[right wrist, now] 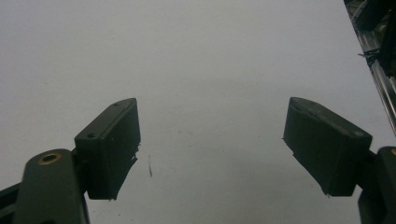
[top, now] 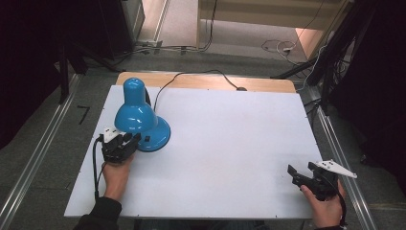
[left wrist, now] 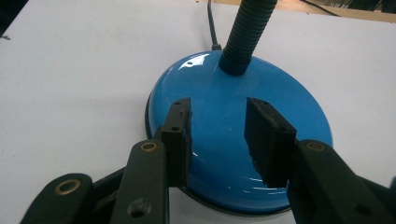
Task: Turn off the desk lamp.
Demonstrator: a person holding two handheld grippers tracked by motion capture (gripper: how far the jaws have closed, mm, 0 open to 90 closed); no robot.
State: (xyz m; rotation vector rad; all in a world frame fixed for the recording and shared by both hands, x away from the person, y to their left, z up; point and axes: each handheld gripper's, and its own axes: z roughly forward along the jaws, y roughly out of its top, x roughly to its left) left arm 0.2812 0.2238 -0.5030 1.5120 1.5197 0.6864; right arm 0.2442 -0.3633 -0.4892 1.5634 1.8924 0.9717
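The white table stands on a grey floor. A shiny blue lamp sits far left. The left claw hangs apart over its base; the right claw gapes wide.

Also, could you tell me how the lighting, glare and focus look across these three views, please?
High view: the white table is evenly lit, the surroundings fall dark, and the blue desk lamp shade carries a small highlight. Left gripper view: white glare patches sit on the lamp base, and the near jaw arms are soft. Right gripper view: dim and greyish, with the right gripper jaws slightly blurred.
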